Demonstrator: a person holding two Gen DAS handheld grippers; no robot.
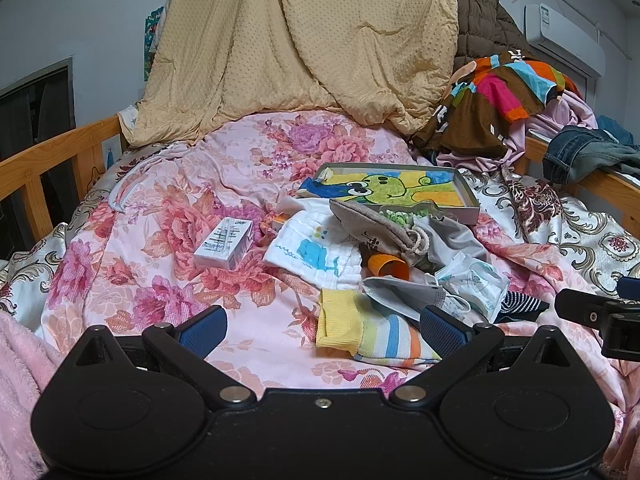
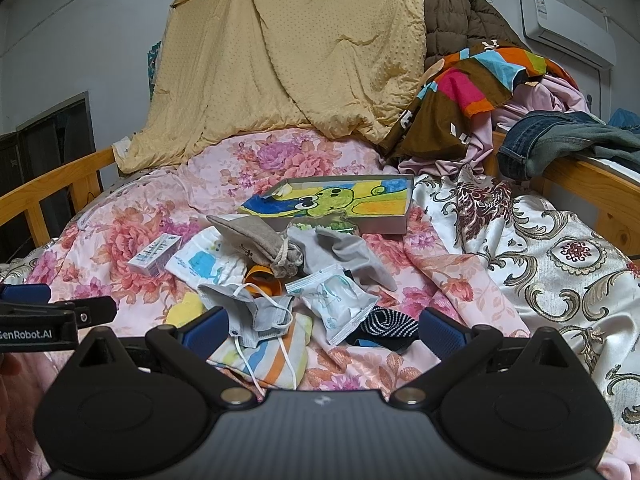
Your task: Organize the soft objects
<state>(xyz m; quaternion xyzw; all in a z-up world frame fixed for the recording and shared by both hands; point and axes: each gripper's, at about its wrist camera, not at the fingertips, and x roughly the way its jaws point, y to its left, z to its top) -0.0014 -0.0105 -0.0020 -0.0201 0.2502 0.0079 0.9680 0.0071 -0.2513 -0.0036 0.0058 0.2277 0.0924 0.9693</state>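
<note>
A heap of small soft things lies on the floral bedsheet (image 1: 160,216). A yellow-cuffed striped sock (image 1: 368,332) lies between the fingers of my open left gripper (image 1: 322,330). Beyond it are a grey face mask (image 1: 404,294), a wrapped mask packet (image 1: 474,280), a white whale-print cloth (image 1: 312,248), a grey drawstring pouch (image 1: 380,228) and a dark striped sock (image 1: 520,304). My right gripper (image 2: 322,330) is open just short of the grey mask (image 2: 248,304), the packet (image 2: 336,300) and the dark striped sock (image 2: 384,322).
A shallow box with a green cartoon drawing (image 1: 400,192) sits behind the heap. A small white carton (image 1: 226,242) lies to its left, an orange cup (image 1: 386,266) in the middle. A tan quilt (image 1: 304,40) and piled clothes (image 1: 504,92) fill the back. Wooden rails (image 1: 52,164) edge the bed.
</note>
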